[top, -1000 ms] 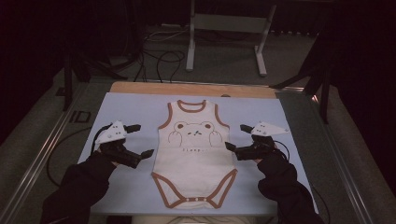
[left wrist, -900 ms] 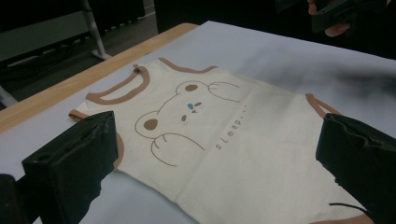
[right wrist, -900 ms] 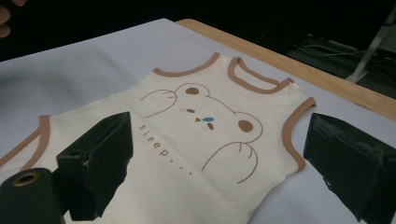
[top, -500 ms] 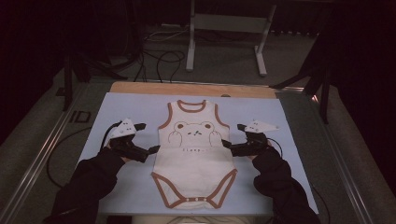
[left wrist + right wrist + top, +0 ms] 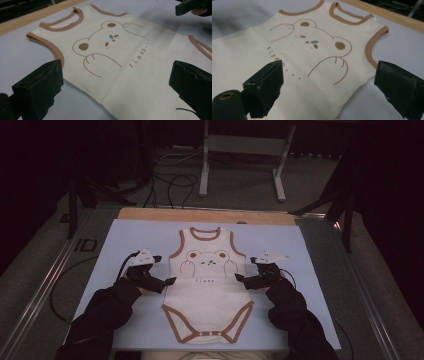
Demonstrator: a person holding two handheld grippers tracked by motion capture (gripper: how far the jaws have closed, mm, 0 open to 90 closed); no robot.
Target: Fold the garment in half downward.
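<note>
A: Where is the bodysuit (image 5: 208, 285)?

B: In the high view it lies flat, front up, in the middle of the frame on the pale blue mat (image 5: 125, 237), neck opening toward the top, snap end toward the bottom edge.

A: And the left gripper (image 5: 162, 270)?

B: Left of centre in that view, at the garment's left side seam, about level with the word "sleep". Its jaws stand wide apart and hold nothing. In the left gripper view the bodysuit (image 5: 120, 62) spreads across the gap between them: the lower-left jaw sits over the mat just off the armhole trim, the lower-right jaw over the cream cloth.

A: The right gripper (image 5: 245, 269)?

B: Right of centre, at the opposite side seam. Also wide open and empty. In the right gripper view the bodysuit (image 5: 294, 57) sits between the jaws: the lower-left one hangs over the cloth near the printed letters, the right one over bare mat beside the armhole.
</note>
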